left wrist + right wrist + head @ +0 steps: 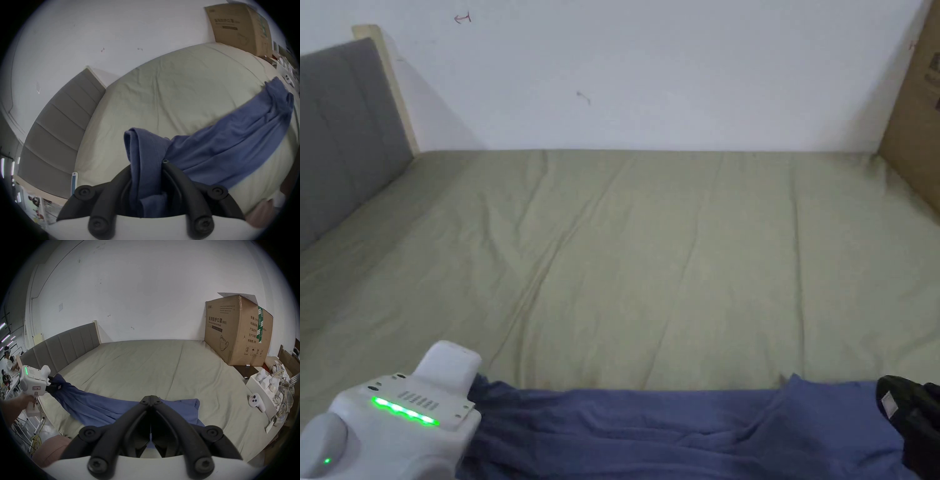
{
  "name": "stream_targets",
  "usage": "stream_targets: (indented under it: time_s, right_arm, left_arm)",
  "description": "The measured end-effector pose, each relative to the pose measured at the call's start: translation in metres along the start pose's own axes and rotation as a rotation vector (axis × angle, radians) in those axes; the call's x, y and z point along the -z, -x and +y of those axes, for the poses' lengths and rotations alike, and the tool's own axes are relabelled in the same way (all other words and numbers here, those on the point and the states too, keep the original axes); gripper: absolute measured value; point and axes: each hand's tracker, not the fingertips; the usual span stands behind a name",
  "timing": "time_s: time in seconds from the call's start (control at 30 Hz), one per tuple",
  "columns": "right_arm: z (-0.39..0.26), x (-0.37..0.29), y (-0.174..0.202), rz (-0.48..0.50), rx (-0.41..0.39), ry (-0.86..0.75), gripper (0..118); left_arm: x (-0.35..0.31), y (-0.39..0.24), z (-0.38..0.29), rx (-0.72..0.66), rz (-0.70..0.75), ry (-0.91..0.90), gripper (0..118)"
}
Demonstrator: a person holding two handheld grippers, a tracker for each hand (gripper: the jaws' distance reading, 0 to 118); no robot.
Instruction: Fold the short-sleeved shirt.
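While the blue shirt (675,431) lies stretched along the near edge of the bed (650,262), the left gripper (146,164) at 7 o'clock has jaws clamped on one bunched end. Right gripper (150,398), at 4 o'clock, jaws pressed together w/ cloth beneath; grip unclear. Cardboard box (237,332) at 2 o'clock, far.

Bed (650,250) open ahead; box (238,334) blocks far-right corner, headboard (337,131) left

Shirt (675,431) on bed (650,262), near edge
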Motion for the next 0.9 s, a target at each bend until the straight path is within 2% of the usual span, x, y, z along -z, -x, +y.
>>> stream_targets:
  time_s: [0.13,0.2,0.27,0.3,0.33,0.37,0.4,0.43,0.5,0.57,0.63,0.67,0.7,0.73,0.77,0.8,0.83,0.9]
  right_arm:
    - [0.001,-0.016,-0.009,0.002,-0.004,-0.019,0]
    - [0.002,-0.023,-0.014,-0.001,-0.004,-0.03,0]
    - [0.002,-0.03,-0.019,-0.007,-0.003,-0.038,0]
    - [0.001,-0.032,-0.022,-0.013,-0.005,-0.04,0]
    - [0.001,-0.034,-0.025,-0.022,-0.008,-0.042,0]
    - [0.001,-0.035,-0.027,-0.031,-0.011,-0.042,0]
    - [0.0,-0.036,-0.03,-0.039,-0.007,-0.042,0]
    - [0.0,-0.037,-0.033,-0.042,-0.001,-0.043,0]
    - [-0.001,-0.038,-0.039,-0.043,0.019,-0.049,0]
    - [-0.003,-0.037,-0.043,-0.042,0.035,-0.055,0]
    - [-0.003,-0.035,-0.045,-0.036,0.054,-0.058,0]
    - [-0.003,-0.034,-0.046,-0.033,0.063,-0.056,0]
    - [-0.003,-0.032,-0.047,-0.027,0.073,-0.052,0]
    - [-0.003,-0.03,-0.048,-0.02,0.08,-0.048,0]
    - [-0.004,-0.028,-0.048,-0.016,0.085,-0.045,0]
    - [-0.005,-0.026,-0.048,-0.014,0.087,-0.043,0]
    - [-0.005,-0.024,-0.047,-0.013,0.088,-0.041,0]
    - [-0.007,-0.02,-0.046,-0.011,0.089,-0.032,0]
  left_arm:
    - [-0.005,-0.001,0.029,-0.527,-0.667,0.128,11]
    - [0.003,-0.012,0.046,-0.612,-0.796,0.124,12]
    - [0.014,-0.035,0.066,-0.6,-0.876,0.148,13]
    - [0.019,-0.048,0.075,-0.584,-0.927,0.14,22]
    - [0.02,-0.066,0.083,-0.589,-0.984,0.152,45]
    - [0.022,-0.075,0.088,-0.606,-1.02,0.162,86]
    - [0.024,-0.083,0.093,-0.625,-1.05,0.174,109]
    - [0.023,-0.086,0.097,-0.66,-1.071,0.15,118]
    - [0.014,-0.078,0.1,-0.713,-1.1,0.081,117]
    - [0.008,-0.064,0.098,-0.724,-1.046,0.034,117]
    - [-0.002,-0.046,0.089,-0.697,-0.911,-0.008,117]
    - [-0.005,-0.04,0.085,-0.681,-0.879,-0.025,111]
    - [-0.007,-0.035,0.081,-0.662,-0.854,-0.036,98]
    - [-0.009,-0.033,0.078,-0.647,-0.824,-0.038,67]
    - [-0.01,-0.033,0.075,-0.624,-0.783,-0.034,13]
    - [-0.008,-0.036,0.073,-0.592,-0.745,-0.016,1]
    - [-0.005,-0.04,0.071,-0.565,-0.704,-0.012,1]
    - [0.006,-0.058,0.072,-0.541,-0.792,0.036,1]
